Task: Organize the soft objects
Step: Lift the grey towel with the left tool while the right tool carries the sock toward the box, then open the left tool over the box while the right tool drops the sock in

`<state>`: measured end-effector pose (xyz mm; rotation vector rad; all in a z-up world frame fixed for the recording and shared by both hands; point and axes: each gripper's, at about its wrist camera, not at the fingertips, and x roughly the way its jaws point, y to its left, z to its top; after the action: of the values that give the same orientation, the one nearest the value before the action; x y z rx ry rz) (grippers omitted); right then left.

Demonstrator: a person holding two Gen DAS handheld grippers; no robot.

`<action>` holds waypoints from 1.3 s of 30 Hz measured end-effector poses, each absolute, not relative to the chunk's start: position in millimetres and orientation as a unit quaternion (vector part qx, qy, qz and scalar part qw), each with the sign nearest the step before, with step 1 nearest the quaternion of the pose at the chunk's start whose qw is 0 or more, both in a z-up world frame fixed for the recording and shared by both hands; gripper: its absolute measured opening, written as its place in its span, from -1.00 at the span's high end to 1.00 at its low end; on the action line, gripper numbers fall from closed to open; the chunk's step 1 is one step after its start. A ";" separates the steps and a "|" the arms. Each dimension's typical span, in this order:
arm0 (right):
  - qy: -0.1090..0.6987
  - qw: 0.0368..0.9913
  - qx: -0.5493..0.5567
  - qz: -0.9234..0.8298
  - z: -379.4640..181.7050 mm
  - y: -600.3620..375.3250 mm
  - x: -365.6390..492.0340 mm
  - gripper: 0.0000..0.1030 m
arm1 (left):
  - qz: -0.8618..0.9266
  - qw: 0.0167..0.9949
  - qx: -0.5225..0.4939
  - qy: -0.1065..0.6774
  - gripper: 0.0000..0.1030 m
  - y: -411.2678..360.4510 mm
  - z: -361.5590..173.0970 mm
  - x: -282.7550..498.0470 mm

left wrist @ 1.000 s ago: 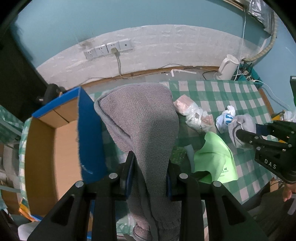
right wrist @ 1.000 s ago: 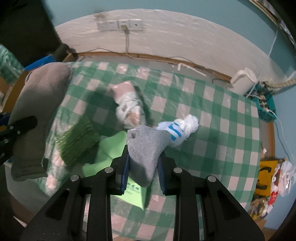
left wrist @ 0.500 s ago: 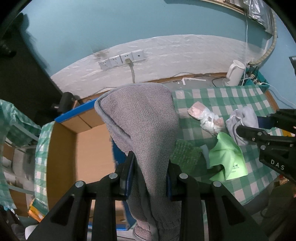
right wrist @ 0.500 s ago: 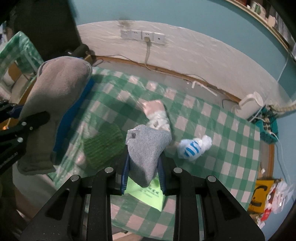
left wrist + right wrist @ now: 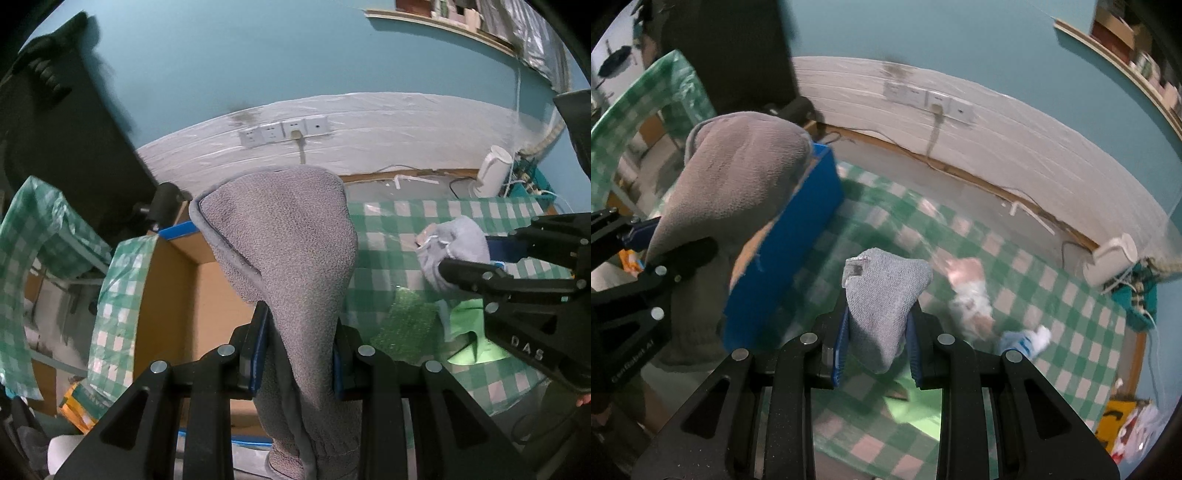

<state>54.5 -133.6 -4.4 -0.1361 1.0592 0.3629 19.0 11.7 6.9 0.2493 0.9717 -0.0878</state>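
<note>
One table (image 5: 443,218) fills most of both views, covered in a green-and-white checked cloth. At its left end stands one cardboard box (image 5: 173,295) with blue outer walls and an open top. One big grey towel (image 5: 291,251) is next in size: the left gripper (image 5: 297,354) has its jaws pinched on the towel's middle, so the upper part flops forward over the fingers and the rest hangs down below them. In the left wrist view the towel hangs in front of the box opening, raised off the table. One small grey cloth (image 5: 882,291) is clamped in the right gripper (image 5: 875,341), jaws pressed on its lower half, the folded top standing up above the fingertips; it is held in the air over the table, to the right of the box.

On the table lie one bright green cloth (image 5: 476,332), one darker green scrubbing pad (image 5: 406,325) just beside it, one pinkish bundle in clear plastic (image 5: 971,291) and one white-and-blue rolled bundle (image 5: 1025,341), both blurred. One white kettle (image 5: 493,173) stands at the far right corner. One row of four wall sockets (image 5: 282,130) sits on the white panel behind.
</note>
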 end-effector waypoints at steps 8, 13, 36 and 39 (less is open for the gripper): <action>0.501 0.836 -0.084 0.206 -3.1 -81.5 64.1 0.50 | -0.011 0.876 0.104 0.471 0.45 49.8 2.3 24.8; 0.502 0.829 -0.094 0.228 -5.1 -49.5 69.8 0.50 | 0.006 0.873 0.091 0.479 0.45 74.6 -5.1 30.8; 0.521 0.794 -0.105 0.294 -43.5 33.8 83.2 0.15 | 0.090 0.854 0.069 0.507 -0.19 143.4 -42.3 45.2; 0.514 0.801 -0.112 0.286 -40.6 32.8 82.0 -0.04 | 0.091 0.854 0.071 0.506 -0.21 144.3 -40.2 44.7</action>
<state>82.0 32.8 -40.6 -0.2402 1.1014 0.6129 44.7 144.3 -40.2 0.1502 1.0649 0.1921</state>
